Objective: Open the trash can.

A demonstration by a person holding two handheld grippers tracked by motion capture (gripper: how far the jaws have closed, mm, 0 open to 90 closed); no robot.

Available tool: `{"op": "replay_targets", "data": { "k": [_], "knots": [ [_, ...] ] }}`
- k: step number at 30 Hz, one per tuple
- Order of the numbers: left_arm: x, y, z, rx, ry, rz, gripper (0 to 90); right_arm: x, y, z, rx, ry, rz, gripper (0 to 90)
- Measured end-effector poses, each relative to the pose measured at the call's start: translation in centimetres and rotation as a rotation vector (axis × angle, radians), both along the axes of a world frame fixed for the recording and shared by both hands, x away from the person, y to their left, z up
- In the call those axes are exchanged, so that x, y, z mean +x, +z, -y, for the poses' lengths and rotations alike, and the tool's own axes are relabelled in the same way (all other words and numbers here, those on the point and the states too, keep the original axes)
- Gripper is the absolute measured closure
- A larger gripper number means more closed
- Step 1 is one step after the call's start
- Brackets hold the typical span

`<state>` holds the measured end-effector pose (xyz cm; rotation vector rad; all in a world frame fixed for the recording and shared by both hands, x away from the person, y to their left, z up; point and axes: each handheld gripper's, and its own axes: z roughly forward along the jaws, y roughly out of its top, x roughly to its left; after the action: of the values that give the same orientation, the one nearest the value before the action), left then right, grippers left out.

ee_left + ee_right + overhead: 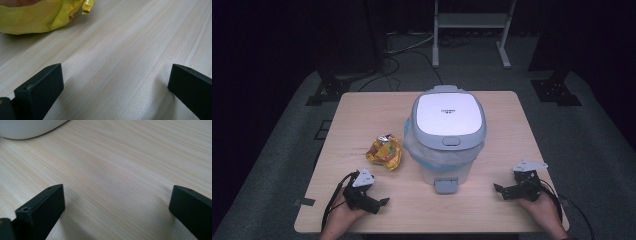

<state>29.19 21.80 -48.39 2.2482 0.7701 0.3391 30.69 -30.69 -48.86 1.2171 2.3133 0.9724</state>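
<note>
1. The yellow wrapper (385, 152) lies on the bench (362, 115), left of the bin (447, 137).
2. It sits just beyond the left tool (381, 204), the nearer one.
3. Both tools, left and right (498, 191), gape wide, holding nothing.

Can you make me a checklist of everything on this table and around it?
Surface: pale wooden table, bare between things.
Job's things: white pedal bin, lid shut, blue-edged bag liner; crumpled yellow wrapper beside it.
Clutter: nothing seen.
Grippers: left gripper and right gripper both open, holding nothing, near the front edge.
Cables: one cable trails from the left gripper; more lie on the floor behind.
Surroundings: dark room, grey floor, white metal frame behind.
</note>
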Motion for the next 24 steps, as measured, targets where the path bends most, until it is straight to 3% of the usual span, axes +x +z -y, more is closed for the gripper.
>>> {"op": "replay_targets", "data": {
  "k": [7,9,18,24],
  "knots": [
    [0.0,0.0,0.0,0.000,0.000,0.000,0.0,-0.2,0.2,0.1,-0.014,0.000,-0.023,1.1],
    [0.0,0.0,0.0,0.000,0.000,0.000,0.0,-0.5,0.7,0.3,-0.012,0.015,-0.019,14.0],
    [0.0,0.0,0.0,0.000,0.000,0.000,0.0,-0.5,1.3,0.8,0.026,0.019,-0.053,26.2],
    [0.0,0.0,0.0,-0.001,0.000,0.000,0.0,-0.5,1.7,1.2,0.067,0.046,-0.069,41.1]
  ]
}}
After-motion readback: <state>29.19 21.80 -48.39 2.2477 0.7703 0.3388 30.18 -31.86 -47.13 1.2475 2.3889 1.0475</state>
